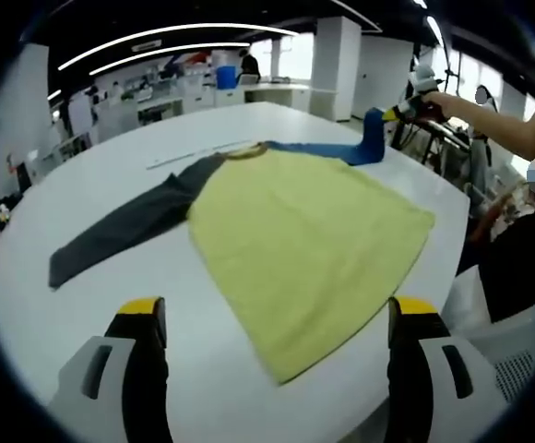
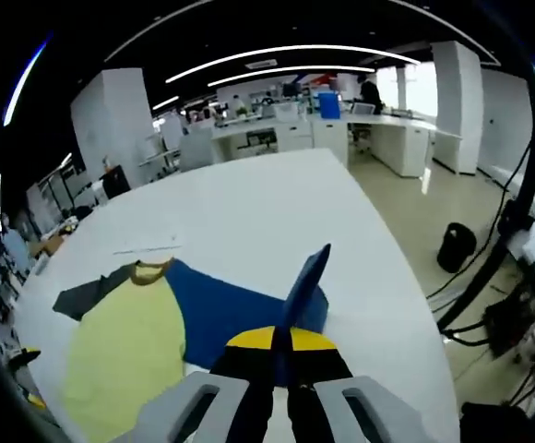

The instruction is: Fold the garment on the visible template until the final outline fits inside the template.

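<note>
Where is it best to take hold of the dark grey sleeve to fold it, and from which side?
Grip the grey sleeve at its free cuff end, the corner lying flat on the white table farthest from the yellow body. Coming from the outer side with the open left gripper seems best: the cuff is loose and unobstructed.

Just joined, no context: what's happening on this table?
A person is folding a yellow shirt laid flat on a white table. The right gripper is shut on the blue sleeve and holds its end lifted off the table. The left gripper hovers open near the hem. The grey sleeve lies spread out, not yet folded.
</note>
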The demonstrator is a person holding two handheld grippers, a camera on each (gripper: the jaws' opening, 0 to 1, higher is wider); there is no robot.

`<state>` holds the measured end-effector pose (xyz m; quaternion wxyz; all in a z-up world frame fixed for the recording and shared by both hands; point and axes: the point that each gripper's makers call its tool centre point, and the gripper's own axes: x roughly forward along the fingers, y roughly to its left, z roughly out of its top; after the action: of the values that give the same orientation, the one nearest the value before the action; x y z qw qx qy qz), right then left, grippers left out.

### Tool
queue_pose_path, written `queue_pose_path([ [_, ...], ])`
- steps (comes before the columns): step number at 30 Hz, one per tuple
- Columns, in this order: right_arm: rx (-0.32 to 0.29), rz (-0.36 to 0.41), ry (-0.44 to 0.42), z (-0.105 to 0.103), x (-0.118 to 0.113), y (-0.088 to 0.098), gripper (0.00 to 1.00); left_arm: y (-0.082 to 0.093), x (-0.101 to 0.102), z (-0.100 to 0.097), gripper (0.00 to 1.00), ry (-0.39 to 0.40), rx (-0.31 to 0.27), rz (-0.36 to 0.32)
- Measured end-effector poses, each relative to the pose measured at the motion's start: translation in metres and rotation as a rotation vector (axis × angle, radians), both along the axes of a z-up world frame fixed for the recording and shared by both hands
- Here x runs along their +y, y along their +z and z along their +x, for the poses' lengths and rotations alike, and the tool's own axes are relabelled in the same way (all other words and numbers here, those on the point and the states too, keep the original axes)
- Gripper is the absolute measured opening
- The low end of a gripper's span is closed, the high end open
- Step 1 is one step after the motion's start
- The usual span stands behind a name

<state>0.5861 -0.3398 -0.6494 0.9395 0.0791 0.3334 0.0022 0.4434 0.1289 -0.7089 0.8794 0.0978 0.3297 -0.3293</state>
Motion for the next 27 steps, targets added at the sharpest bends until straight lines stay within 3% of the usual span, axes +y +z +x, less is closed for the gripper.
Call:
queue_pose_path([
  [27,-0.02,0.048,0.158,0.027,0.1,0.007,0.0,-0.002,0.002,-0.003,0.96,-0.003,0.0,-0.006],
])
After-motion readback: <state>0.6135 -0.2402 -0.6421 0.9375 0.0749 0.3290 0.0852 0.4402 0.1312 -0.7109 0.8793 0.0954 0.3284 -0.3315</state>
